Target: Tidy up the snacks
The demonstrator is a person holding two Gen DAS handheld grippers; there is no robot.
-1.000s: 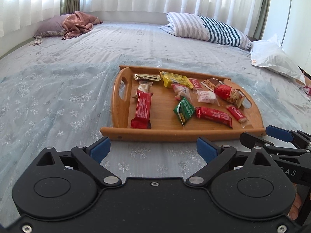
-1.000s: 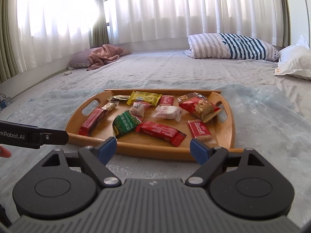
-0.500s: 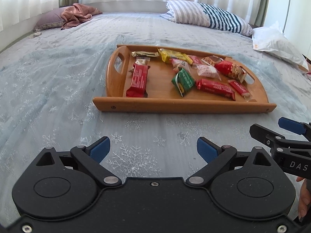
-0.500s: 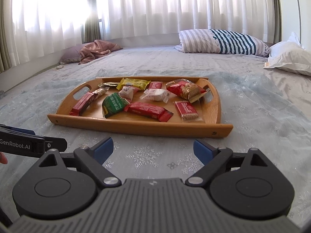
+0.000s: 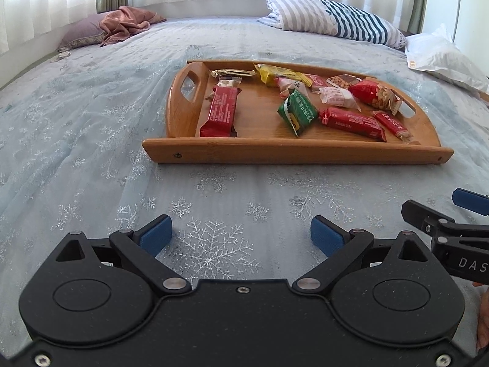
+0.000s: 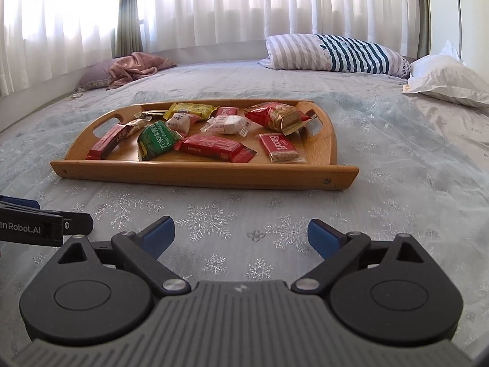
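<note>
- Left gripper [image 5: 238, 229] hangs low over the bedspread [image 5: 91, 140] on the near side of the wooden tray [image 5: 293, 153], tilted down toward it; its blue pads are spread wide with only snowflake-patterned cloth between them.
- Right gripper [image 6: 241, 232] sits just beside the left one, also short of the tray's near rail and angled down; its jaws have just been opening and now stand wide apart, with nothing between them.
- Each gripper shows at the edge of the other's view, and nothing lies between either of them and the tray.
- On the tray the snacks lie loose: a long red bar [image 5: 221, 111] near the left handle, a green packet [image 5: 298, 114] in the middle, a second red bar [image 5: 351, 120] right of it, and a Biscoff biscuit pack [image 6: 281, 148] near the right end.
- Toward the tray's far rail lie a yellow packet [image 5: 282, 75], a white wrapped sweet [image 6: 227, 124] and a red nut bag [image 5: 374, 96], which rests against the right handle.
- Beyond the tray a striped pillow [image 5: 336, 18] and a white pillow [image 5: 443, 56] lie near the curtains [image 6: 244, 3]; a pink cloth [image 5: 128, 23] lies on a mauve pillow far off to the tray's left.
- Readable writing: "Biscoff" on the biscuit pack, "DAS" on the right gripper's side, "enRobot.AI" on the left gripper's side; the green packet bears Chinese characters too small to read.
</note>
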